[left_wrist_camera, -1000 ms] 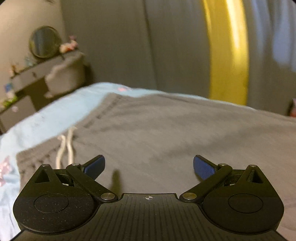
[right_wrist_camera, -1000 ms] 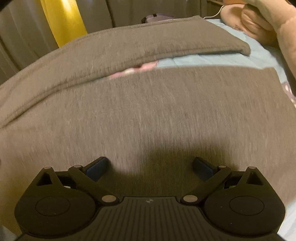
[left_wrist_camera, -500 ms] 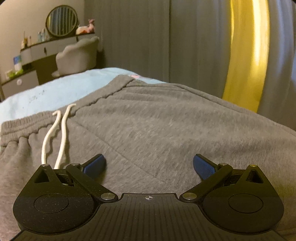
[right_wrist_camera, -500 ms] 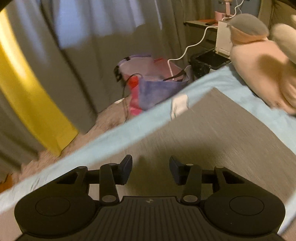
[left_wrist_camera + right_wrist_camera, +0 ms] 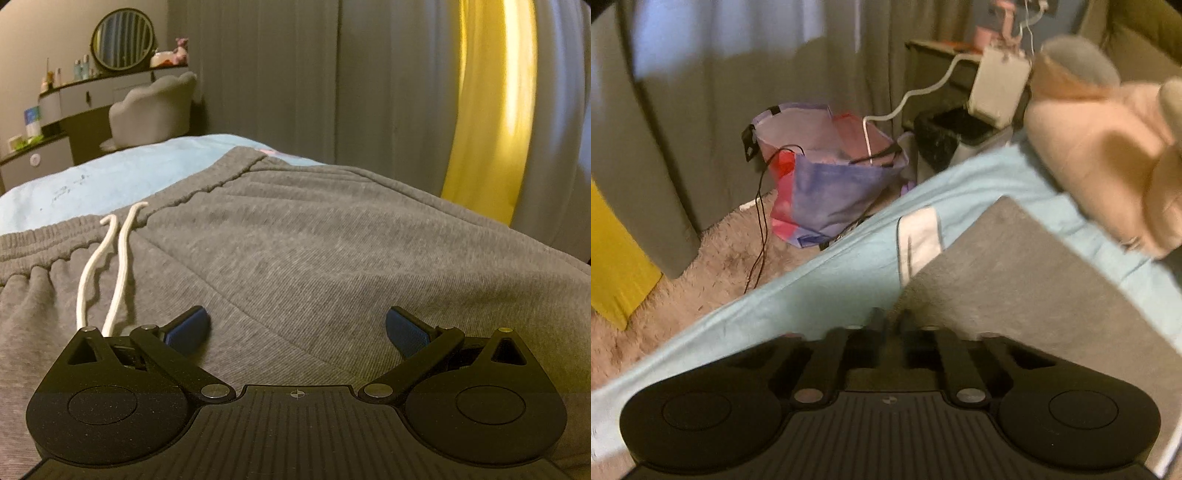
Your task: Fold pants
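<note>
Grey sweatpants (image 5: 314,251) lie spread on a light blue bed sheet (image 5: 110,177), waistband at the left with a white drawstring (image 5: 118,266). My left gripper (image 5: 295,328) is open and empty, low over the pants just right of the drawstring. In the right wrist view my right gripper (image 5: 892,321) is shut on the edge of a grey pant leg (image 5: 1015,277) near its hem, at the bed's side edge. The view is blurred.
A dresser with a round mirror (image 5: 122,40) and a grey chair (image 5: 151,110) stand beyond the bed. Grey and yellow curtains (image 5: 487,103) hang behind. A colourful bag (image 5: 827,173), a bin and cables sit on the floor rug. A pink plush toy (image 5: 1108,158) lies on the bed.
My right gripper moved from over the pant legs to the leg's edge and closed from wide open to shut on the fabric. My left gripper settled near the drawstring, still open.
</note>
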The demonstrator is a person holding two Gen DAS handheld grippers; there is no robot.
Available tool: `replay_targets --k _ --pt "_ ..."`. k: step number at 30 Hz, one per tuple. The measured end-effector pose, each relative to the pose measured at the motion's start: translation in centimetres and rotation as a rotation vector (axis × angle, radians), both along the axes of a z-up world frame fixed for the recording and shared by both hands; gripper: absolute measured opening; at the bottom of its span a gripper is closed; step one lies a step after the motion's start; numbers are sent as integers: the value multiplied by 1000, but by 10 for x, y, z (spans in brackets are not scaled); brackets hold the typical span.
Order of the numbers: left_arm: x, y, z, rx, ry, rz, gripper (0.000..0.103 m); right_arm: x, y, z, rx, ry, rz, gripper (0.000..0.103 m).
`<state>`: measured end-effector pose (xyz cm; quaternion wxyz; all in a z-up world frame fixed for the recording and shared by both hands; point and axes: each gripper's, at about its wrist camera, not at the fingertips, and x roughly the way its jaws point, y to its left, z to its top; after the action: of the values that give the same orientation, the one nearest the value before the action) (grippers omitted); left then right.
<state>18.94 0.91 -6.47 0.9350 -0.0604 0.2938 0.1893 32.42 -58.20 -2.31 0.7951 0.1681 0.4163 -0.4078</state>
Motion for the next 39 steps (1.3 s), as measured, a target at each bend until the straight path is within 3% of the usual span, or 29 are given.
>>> replay_targets --k 4,8,13,17,21,23,25,29,32,35,36,38,39 --pt "1 3 2 -19 -1 -2 103 -56 18 39 -48 -108 77 4" --pt "0 5 4 -36 -11 -2 103 -170 46 66 -87 -195 87 2" --pt "-6 5 6 -52 -46 -10 103 -308 66 30 31 -239 -51 4" --pt "-13 8 7 -95 -63 -28 103 -371 47 -3 220 -407 -210 6" --pt "-14 5 12 -109 -50 -81 103 -388 18 -12 356 -648 -247 6" --pt "-13 2 16 -100 -30 -127 103 -383 8 -18 414 -728 -257 16" --pt "-13 0 27 -130 -29 -199 103 -373 -4 -30 488 -778 -285 32" --pt "1 11 58 -352 -65 -299 103 -356 -22 -47 555 -858 -316 32" --pt "40 15 75 -459 -35 -350 103 -346 -32 -47 558 -891 -307 33" --pt "94 16 83 -561 9 -337 102 -334 -39 -47 561 -878 -282 33" --pt "109 15 82 -587 22 -341 97 -330 -41 -48 562 -870 -274 32" --pt "141 9 75 -593 93 -322 65 -325 -45 -49 557 -866 -265 30" --pt "159 4 68 -590 149 -304 60 -324 -45 -48 553 -861 -261 28"
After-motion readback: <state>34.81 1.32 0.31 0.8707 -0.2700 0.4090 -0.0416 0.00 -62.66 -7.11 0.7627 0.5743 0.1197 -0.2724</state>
